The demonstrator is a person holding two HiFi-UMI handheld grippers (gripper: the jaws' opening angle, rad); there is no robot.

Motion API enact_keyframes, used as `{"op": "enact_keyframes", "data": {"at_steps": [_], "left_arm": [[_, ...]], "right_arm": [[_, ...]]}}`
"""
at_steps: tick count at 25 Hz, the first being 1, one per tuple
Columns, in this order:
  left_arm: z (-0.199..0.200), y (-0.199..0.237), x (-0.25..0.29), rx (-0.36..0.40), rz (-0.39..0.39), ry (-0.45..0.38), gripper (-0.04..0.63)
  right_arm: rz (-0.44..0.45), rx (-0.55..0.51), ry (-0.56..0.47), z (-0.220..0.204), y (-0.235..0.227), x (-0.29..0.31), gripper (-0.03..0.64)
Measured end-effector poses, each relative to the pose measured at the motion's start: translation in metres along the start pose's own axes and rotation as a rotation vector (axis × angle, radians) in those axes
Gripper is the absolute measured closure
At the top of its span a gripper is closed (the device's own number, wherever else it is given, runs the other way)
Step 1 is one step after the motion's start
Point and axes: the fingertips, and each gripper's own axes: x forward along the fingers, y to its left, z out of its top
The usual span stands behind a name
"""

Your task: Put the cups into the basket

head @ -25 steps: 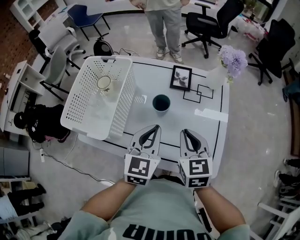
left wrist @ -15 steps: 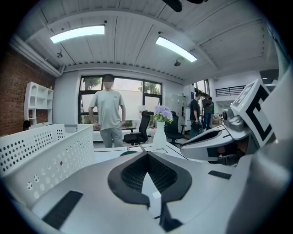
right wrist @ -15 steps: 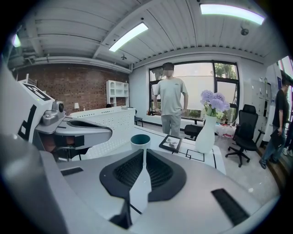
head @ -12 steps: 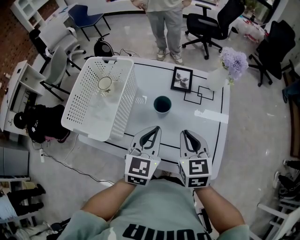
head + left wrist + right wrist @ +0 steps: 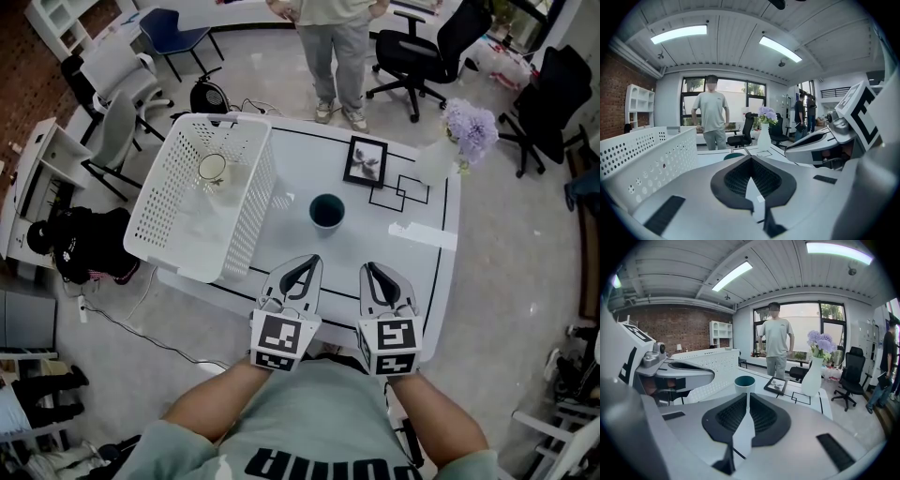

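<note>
Teal inside and pale outside, the cup [image 5: 326,210] stands upright on the white bench [image 5: 356,239], just right of the basket [image 5: 246,220] and not touching it. A second cup [image 5: 211,167] already sits inside the basket, toward its far end. The left claw [image 5: 311,258] and the right claw [image 5: 369,267] hang side by side off the basket's near right corner, well short of the teal cup. Each has its jaws together with nothing between them.

The cup looks stiff and smooth-walled, probably light and empty, so it should lift easily but may slip under a weak pinch. A sound hold would be at the rim, one jaw inside the mouth and one outside. A grip across the body, below the lip, would also serve. The basket's walls are tall, so the cup likely needs lifting clear over them.
</note>
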Motion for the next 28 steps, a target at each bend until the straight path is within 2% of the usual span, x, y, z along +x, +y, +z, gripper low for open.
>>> {"op": "enact_keyframes", "data": {"at_steps": [5, 13, 17, 21, 28], "left_arm": [[-0.001, 0.005, -0.001, -0.014, 0.018, -0.002, 0.592], [-0.012, 0.03, 0.004, -0.033, 0.089, 0.026, 0.592], [-0.022, 0.039, 0.008, -0.037, 0.109, 0.049, 0.592], [-0.032, 0.046, 0.016, -0.039, 0.111, 0.077, 0.592], [-0.047, 0.059, 0.032, -0.056, 0.102, 0.123, 0.592]], "right_arm": [[0.013, 0.006, 0.01, -0.003, 0.001, 0.004, 0.58], [0.06, -0.006, 0.029, -0.007, 0.004, 0.03, 0.573], [0.092, -0.016, 0.055, -0.013, 0.01, 0.05, 0.461], [0.117, -0.03, 0.076, -0.019, 0.016, 0.071, 0.392], [0.14, -0.038, 0.113, -0.021, 0.019, 0.108, 0.342]]}}
